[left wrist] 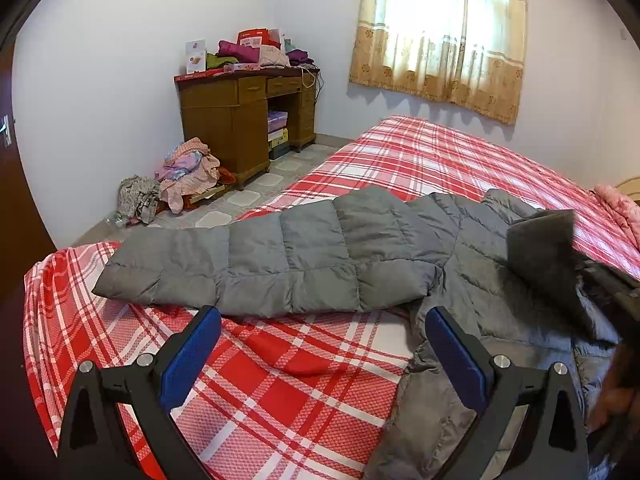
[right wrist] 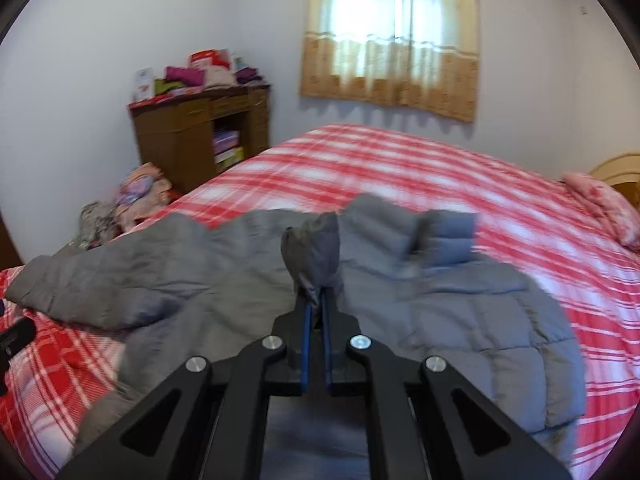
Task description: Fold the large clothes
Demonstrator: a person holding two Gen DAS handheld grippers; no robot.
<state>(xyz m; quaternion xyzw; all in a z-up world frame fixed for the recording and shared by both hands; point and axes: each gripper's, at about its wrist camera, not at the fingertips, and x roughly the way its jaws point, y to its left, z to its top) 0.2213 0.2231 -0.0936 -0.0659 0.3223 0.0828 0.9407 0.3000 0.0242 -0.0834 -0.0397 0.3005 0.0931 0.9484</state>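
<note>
Item: grey quilted puffer jacket (left wrist: 304, 260), spread on the red plaid bedspread (left wrist: 280, 392), one sleeve (left wrist: 224, 268) stretched toward the bed's foot. My right gripper (right wrist: 315, 300), level and pointing across the bed, is clenched on a raised fold of the jacket (right wrist: 312, 248). My left gripper (left wrist: 322, 326) hovers low over the bedspread just short of the sleeve, fingers spread wide, grasping nothing. Beyond: wooden desk (left wrist: 236, 120), clothes pile (left wrist: 188, 172), curtained window (left wrist: 444, 28).

Pale walls (left wrist: 120, 40), a sunlit curtained window (left wrist: 444, 28) — a wooden desk (left wrist: 240, 120) piled with clothes in the corner, patterned floor tiles (left wrist: 280, 176), red plaid bed (left wrist: 440, 152).
</note>
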